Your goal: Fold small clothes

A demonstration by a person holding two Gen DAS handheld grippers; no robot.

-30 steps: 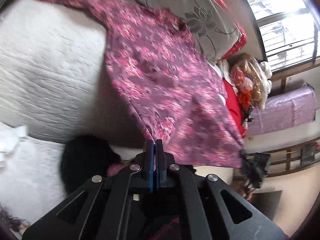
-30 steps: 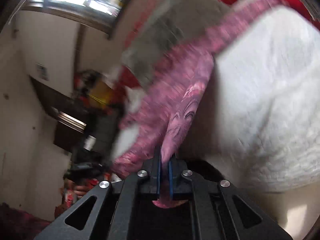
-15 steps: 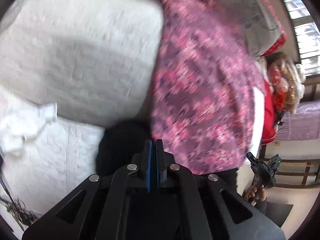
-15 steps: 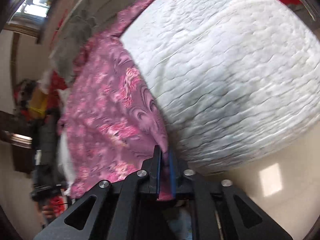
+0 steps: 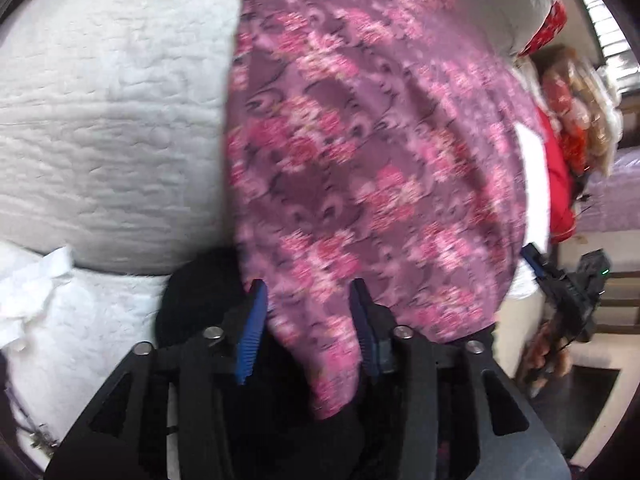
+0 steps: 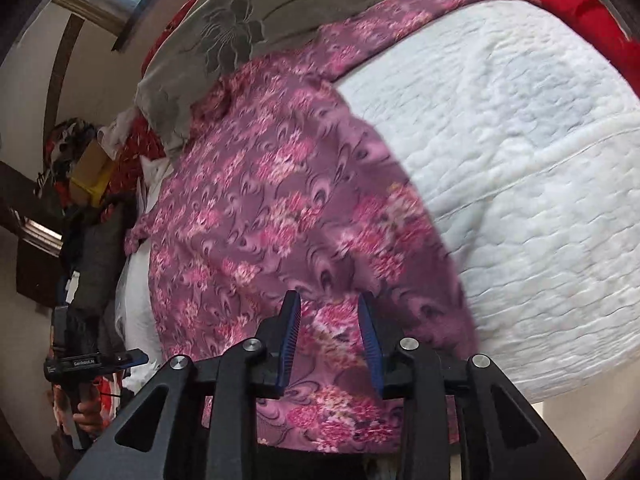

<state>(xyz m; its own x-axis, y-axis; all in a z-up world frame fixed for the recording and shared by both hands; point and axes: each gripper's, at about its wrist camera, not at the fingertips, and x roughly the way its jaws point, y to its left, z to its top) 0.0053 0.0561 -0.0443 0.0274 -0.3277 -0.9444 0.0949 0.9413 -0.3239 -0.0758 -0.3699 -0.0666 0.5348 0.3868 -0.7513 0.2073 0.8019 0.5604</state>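
A purple garment with pink flowers (image 5: 360, 152) lies spread over the white quilted bed (image 5: 104, 120), its lower hem hanging over the bed's near edge. My left gripper (image 5: 308, 292) is open, with the hem's corner lying loose between its blue pads. The garment also fills the right wrist view (image 6: 280, 220). My right gripper (image 6: 328, 304) is open over the other hem corner, with cloth lying between and under its fingers. One sleeve (image 6: 420, 8) stretches toward the far side of the bed.
A grey flowered pillow (image 6: 240, 28) and red bedding (image 6: 580, 8) lie at the far end. A black cloth (image 5: 200, 292) and crumpled white cloth (image 5: 36, 292) sit by the left gripper. Clutter stands beyond the bed (image 5: 572, 120). The left gripper shows in the right wrist view (image 6: 92, 364).
Both grippers have opened and let go of the garment's hem corners. The garment, held up a second ago, now lies flat on the bed.
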